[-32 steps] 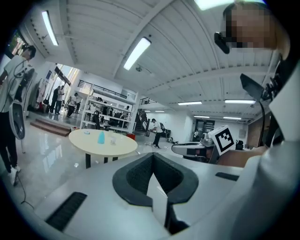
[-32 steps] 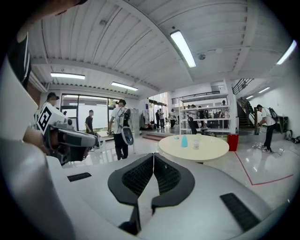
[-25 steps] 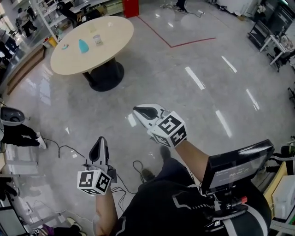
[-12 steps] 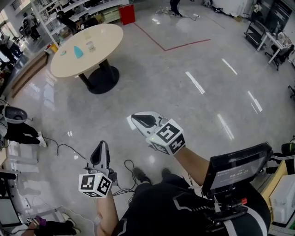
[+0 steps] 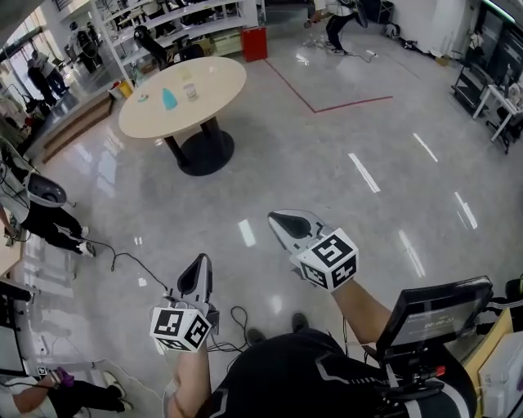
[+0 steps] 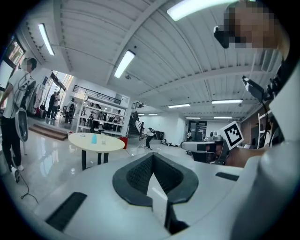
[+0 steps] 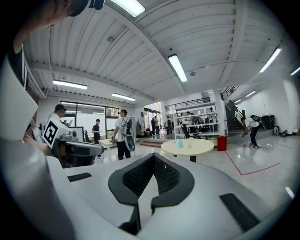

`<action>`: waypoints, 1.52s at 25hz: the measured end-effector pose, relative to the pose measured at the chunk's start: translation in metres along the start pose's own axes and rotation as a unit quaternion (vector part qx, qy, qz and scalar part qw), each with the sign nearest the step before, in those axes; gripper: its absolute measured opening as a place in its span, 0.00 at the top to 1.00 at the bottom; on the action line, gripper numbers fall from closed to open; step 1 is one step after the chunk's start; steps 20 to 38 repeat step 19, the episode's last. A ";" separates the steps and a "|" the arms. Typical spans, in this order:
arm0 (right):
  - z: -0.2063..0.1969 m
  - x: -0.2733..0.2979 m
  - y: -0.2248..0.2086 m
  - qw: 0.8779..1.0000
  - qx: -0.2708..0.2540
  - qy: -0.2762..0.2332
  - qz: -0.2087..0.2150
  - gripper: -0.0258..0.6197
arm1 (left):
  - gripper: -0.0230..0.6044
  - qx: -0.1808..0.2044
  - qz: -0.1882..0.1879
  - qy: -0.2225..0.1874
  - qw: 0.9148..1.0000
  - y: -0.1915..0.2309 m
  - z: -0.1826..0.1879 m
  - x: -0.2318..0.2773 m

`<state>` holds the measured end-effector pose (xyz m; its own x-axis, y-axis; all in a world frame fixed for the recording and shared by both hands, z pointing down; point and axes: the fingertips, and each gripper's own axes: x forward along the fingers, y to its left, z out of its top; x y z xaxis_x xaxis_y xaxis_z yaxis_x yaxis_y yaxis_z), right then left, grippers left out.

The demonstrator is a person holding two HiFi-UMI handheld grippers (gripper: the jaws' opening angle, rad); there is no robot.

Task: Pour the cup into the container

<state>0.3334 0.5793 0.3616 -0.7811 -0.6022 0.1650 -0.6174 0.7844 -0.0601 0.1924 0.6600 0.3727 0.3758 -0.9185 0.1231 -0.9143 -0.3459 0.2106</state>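
Far ahead stands a round beige table (image 5: 214, 85) on a black pedestal. On it are a small blue cup (image 5: 169, 100) and a clear container (image 5: 190, 91), close together. Both also show small in the left gripper view, the blue cup (image 6: 94, 138), and in the right gripper view, the blue cup (image 7: 180, 143) beside the clear container (image 7: 189, 144). My left gripper (image 5: 198, 263) and right gripper (image 5: 279, 220) are held out over the floor, well short of the table. Each is shut with nothing between its jaws, as seen at the left gripper (image 6: 152, 158) and right gripper (image 7: 152, 157).
Glossy grey floor lies between me and the table, with a black cable (image 5: 122, 257) at the left and red tape lines (image 5: 327, 104). People stand at the left (image 5: 49, 216) and at the back (image 5: 337, 20). Shelves (image 5: 176, 20) line the far wall. A small flat item (image 5: 142, 98) lies on the table.
The person has stepped on across the floor and the head view has swung, so the table sits further right. Both grippers sit lower in the picture. Their jaws have stayed shut.
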 end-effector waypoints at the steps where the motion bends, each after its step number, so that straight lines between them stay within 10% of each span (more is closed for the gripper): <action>1: 0.002 0.000 0.004 1.000 0.001 -0.002 0.000 0.95 | 0.96 0.001 -0.001 -0.005 1.000 0.002 0.004 -0.005; 38: 0.012 0.002 0.040 1.000 -0.010 -0.008 -0.005 0.95 | 0.96 -0.011 -0.024 -0.023 0.999 0.007 0.013 -0.038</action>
